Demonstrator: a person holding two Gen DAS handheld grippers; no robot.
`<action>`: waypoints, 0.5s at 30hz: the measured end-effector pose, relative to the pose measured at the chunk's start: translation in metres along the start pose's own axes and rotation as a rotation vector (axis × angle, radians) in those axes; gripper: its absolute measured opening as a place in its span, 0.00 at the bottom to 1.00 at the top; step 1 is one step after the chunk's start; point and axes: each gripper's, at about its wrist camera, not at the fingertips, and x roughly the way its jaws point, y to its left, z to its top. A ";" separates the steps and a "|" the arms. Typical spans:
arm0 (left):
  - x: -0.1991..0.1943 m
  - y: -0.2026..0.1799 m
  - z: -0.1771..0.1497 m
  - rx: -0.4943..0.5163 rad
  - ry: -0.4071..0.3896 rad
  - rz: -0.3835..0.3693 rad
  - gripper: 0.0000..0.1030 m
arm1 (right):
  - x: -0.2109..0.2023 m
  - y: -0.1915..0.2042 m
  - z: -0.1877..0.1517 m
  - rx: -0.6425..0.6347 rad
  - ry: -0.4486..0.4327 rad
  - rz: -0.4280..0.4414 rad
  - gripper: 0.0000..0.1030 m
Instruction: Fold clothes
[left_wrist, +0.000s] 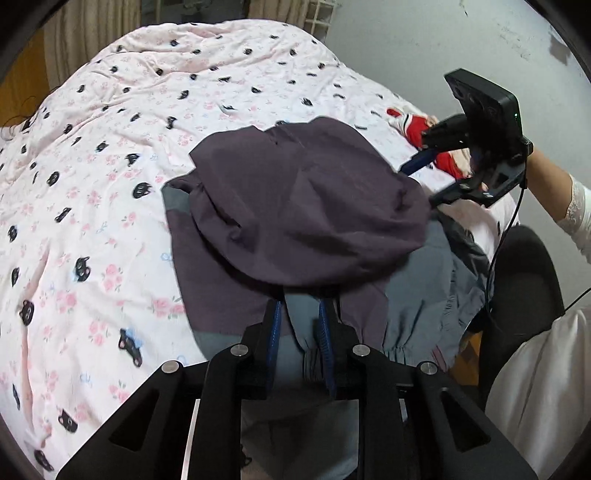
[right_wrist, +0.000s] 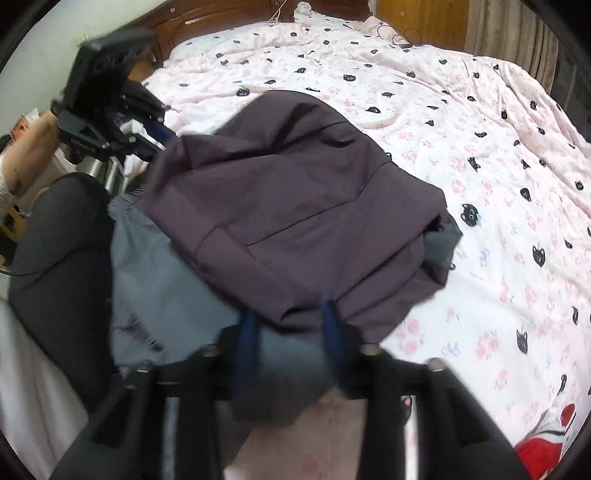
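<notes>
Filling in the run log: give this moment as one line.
phase: mid-fold | left gripper: open at purple-grey garment edge | right gripper: open at its edge | surface: floral bed cover

Premises: a bedroom in a private home. A large bed carries a pink quilt (right_wrist: 443, 122) printed with flowers and black cat faces. A dark wooden headboard (right_wrist: 221, 22) stands at its far end. Curtains (left_wrist: 92, 29) hang beside a wooden door or wardrobe (right_wrist: 417, 18), which one unclear. The grey wall (left_wrist: 424, 40) shows flaking paint.
</notes>
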 end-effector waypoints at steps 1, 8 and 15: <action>-0.003 0.002 0.001 -0.016 -0.018 0.003 0.18 | -0.006 -0.002 -0.001 0.007 -0.004 0.026 0.53; -0.012 0.011 0.011 -0.109 -0.117 0.022 0.19 | -0.045 -0.009 0.029 0.114 -0.210 0.143 0.53; 0.027 -0.012 0.017 -0.083 -0.050 0.036 0.31 | 0.002 0.008 0.060 0.172 -0.179 0.102 0.53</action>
